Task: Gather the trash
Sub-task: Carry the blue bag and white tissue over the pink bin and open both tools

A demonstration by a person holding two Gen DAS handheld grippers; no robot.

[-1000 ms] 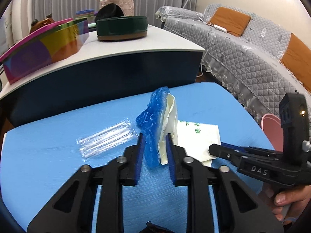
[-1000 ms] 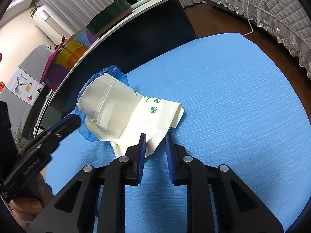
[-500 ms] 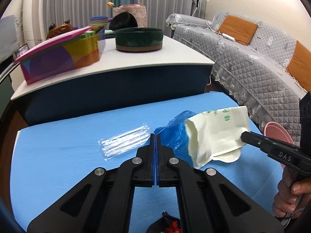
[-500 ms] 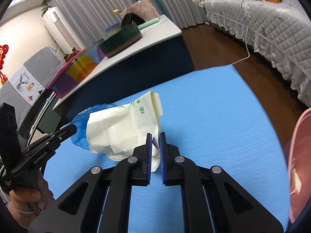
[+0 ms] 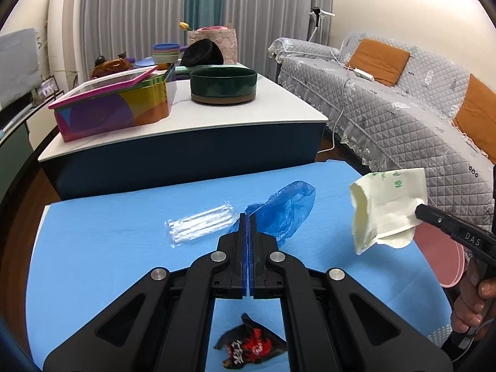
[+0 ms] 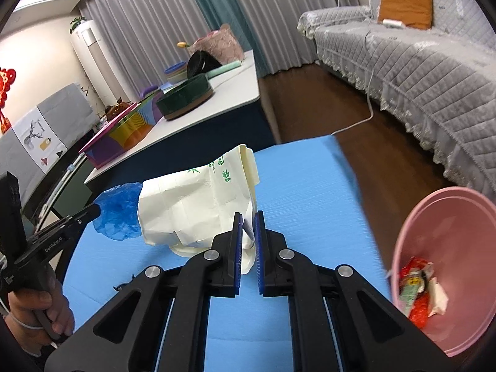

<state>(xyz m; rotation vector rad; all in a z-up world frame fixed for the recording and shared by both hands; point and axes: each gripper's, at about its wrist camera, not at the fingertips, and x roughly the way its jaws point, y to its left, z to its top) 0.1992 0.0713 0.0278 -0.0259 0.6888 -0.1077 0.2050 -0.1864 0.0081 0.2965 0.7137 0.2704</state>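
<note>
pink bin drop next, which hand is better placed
Right. Its tongs hold the cream paper bag lifted beside the pink plastic bin. The left tongs, pinching the blue plastic bag, sit farther away.

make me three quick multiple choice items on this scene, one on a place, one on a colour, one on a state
1. Where is the pink bin?
A. on the white counter
B. right of the blue table
C. on the sofa

2. What colour is the bag in the left gripper?
A. blue
B. red
C. green

3. The right gripper is:
A. open and empty
B. shut on the cream paper bag
C. inside the bin

Key: B, it sits past the table's right edge; A, the plastic bag is blue; B, the paper is pinched between its fingers.
</note>
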